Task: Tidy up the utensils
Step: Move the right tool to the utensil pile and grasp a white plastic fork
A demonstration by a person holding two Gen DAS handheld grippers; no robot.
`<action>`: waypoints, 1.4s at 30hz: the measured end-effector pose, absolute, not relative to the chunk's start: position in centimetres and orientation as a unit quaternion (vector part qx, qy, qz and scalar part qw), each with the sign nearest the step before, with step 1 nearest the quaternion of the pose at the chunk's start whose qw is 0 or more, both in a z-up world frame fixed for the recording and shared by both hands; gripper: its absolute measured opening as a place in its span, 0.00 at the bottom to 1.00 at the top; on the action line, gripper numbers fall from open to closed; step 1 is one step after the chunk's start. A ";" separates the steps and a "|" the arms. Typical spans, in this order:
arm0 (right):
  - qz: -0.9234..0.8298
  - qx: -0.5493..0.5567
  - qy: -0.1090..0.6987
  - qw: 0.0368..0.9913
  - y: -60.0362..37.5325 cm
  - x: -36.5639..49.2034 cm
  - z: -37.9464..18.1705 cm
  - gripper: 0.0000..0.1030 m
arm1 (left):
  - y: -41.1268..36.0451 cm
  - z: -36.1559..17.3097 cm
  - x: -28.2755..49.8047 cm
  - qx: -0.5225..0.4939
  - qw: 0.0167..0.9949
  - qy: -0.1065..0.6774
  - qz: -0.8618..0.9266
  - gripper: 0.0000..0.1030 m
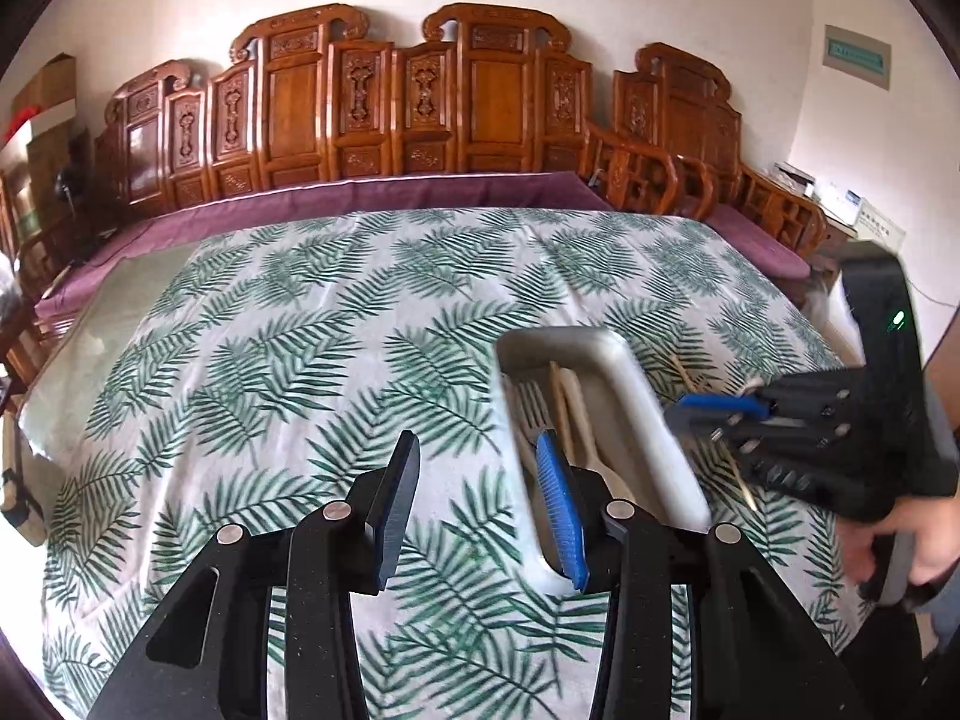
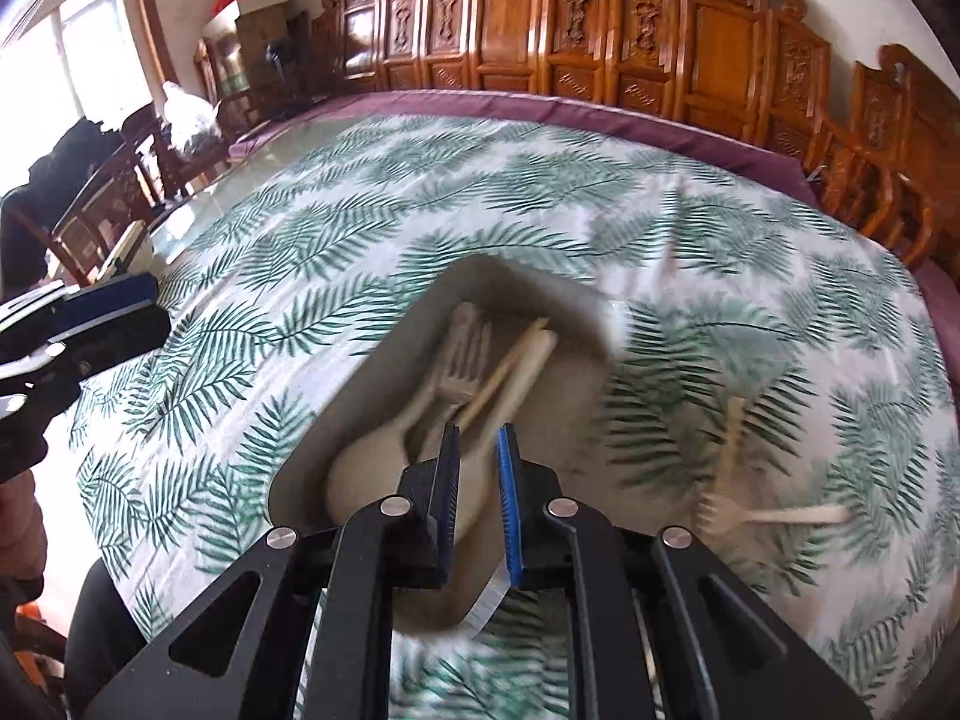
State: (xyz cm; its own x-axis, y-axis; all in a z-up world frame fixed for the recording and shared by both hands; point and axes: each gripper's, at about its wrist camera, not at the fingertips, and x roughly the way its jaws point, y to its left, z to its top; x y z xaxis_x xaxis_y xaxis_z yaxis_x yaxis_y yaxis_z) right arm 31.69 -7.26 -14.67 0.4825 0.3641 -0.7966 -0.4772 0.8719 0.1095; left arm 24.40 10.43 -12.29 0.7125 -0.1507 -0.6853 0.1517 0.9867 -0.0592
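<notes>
The right gripper (image 2: 477, 462), jaws slightly apart and empty, hangs over a grey tray (image 2: 372, 354) of utensils (two forks (image 2: 726, 516) lie outside); the left gripper (image 1: 480, 504) is open, empty.

Left wrist view: rides left gripper (image 1: 480, 504), looks forward and down, tray (image 1: 624, 372) close at 2 o'clock, right gripper (image 1: 696, 414) at 3 o'clock. Right wrist view: rides right gripper (image 2: 477, 480), close above tray (image 2: 576, 294). Shared: tray, leaf-print cloth (image 1: 288, 324), carved chairs (image 1: 420, 102).
</notes>
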 end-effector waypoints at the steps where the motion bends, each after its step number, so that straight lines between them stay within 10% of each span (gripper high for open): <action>1: 0.239 -0.064 0.446 0.860 -8.2 31.6 -14.6 0.14 | 10.2 -12.3 24.3 0.001 0.925 0.371 -0.086 0.38; 42: 0.186 -0.052 0.520 0.832 -23.1 41.7 -23.3 0.31 | -4.7 -15.5 26.2 0.022 0.898 0.408 -0.166 0.38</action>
State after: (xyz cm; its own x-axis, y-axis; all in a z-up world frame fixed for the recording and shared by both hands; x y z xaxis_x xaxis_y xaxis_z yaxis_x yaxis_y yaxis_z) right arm 41.68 -23.14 -23.27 0.3889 0.2557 -0.8851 -0.3643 0.9251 0.1072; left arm 26.17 -4.68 -15.46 0.6124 -0.2798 -0.7394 0.3156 0.9440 -0.0959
